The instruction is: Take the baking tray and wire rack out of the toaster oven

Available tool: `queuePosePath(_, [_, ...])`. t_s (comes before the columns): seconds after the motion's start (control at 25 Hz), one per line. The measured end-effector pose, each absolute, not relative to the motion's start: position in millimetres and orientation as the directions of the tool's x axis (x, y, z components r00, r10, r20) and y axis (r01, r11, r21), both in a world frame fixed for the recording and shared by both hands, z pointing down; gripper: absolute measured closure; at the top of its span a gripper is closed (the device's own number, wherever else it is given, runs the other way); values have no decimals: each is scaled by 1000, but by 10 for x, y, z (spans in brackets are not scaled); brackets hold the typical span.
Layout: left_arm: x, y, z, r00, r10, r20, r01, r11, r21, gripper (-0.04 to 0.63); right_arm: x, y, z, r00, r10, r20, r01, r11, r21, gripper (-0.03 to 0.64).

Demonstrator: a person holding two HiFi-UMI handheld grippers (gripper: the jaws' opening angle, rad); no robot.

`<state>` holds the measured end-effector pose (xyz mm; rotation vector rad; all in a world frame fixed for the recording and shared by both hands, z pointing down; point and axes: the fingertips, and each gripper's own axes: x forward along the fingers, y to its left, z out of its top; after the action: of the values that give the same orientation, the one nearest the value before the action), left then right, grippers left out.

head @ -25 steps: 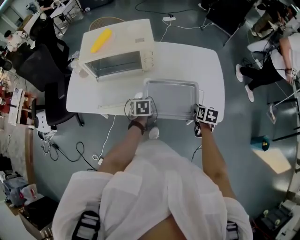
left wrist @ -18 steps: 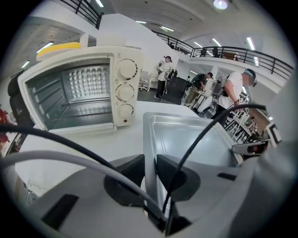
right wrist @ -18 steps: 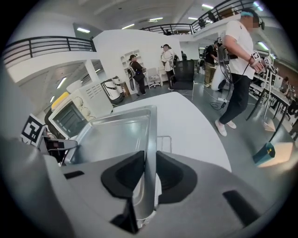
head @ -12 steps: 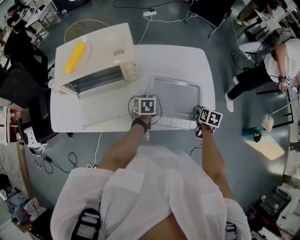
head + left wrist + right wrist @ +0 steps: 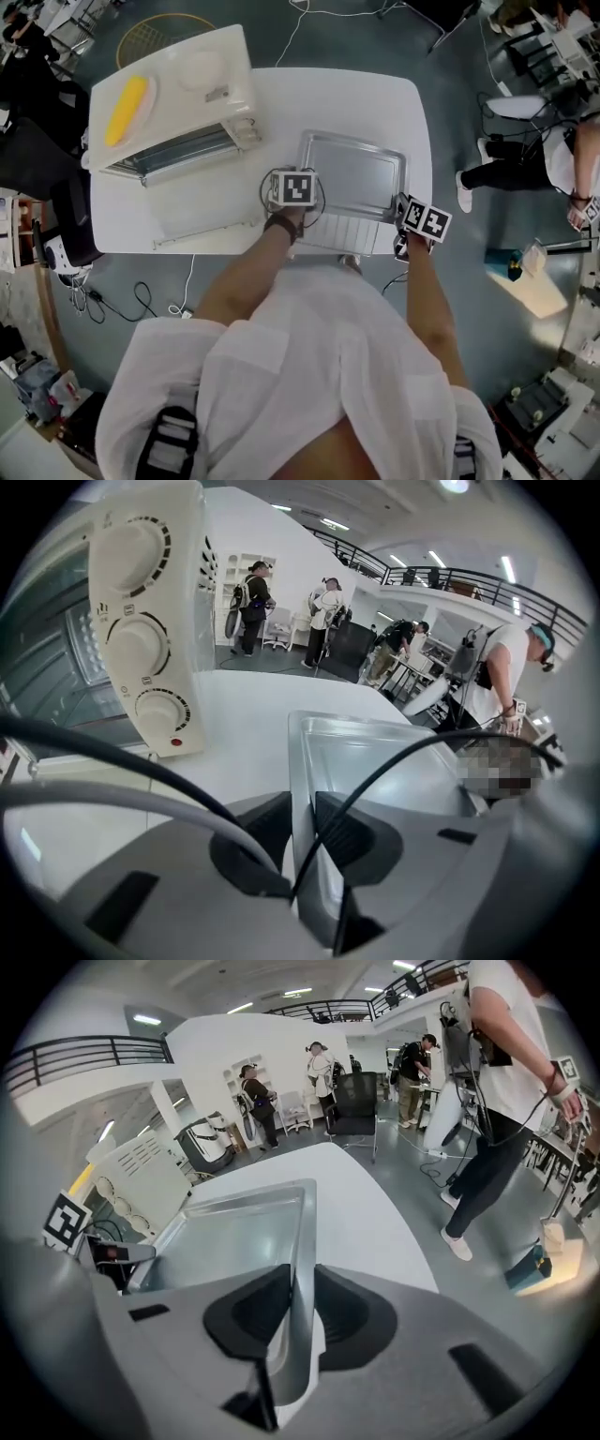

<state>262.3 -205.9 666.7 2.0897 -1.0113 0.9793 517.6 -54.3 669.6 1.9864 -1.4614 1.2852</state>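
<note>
The silver baking tray [image 5: 352,173] is over the white table [image 5: 375,103], to the right of the cream toaster oven [image 5: 178,94]. A wire rack [image 5: 345,232] shows under the tray's near edge. My left gripper [image 5: 298,187] is shut on the tray's left rim; in the left gripper view that rim [image 5: 298,780] runs between the jaws of the gripper [image 5: 302,822]. My right gripper [image 5: 422,220] is shut on the right rim [image 5: 302,1241], which stands pinched between the jaws of the gripper [image 5: 302,1307]. Whether the tray rests on the table I cannot tell.
The oven's door [image 5: 206,211] lies open towards me, and a yellow object [image 5: 125,97] sits on the oven's top. The oven's knob panel [image 5: 150,621] is close on the left of the tray. People [image 5: 506,1082] and a chair [image 5: 354,1101] stand beyond the table's far edge.
Both grippers have carried the tray to the right, away from the oven's open front. The wire rack now shows under the tray's near edge.
</note>
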Motion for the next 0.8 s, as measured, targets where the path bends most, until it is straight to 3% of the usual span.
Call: queuePosePath(0.8, [3334,-2848,7142,287,-418,862,-919,-375,124,522,6078,-1707,7203,-117,-509,853,-940,-221,-261,532])
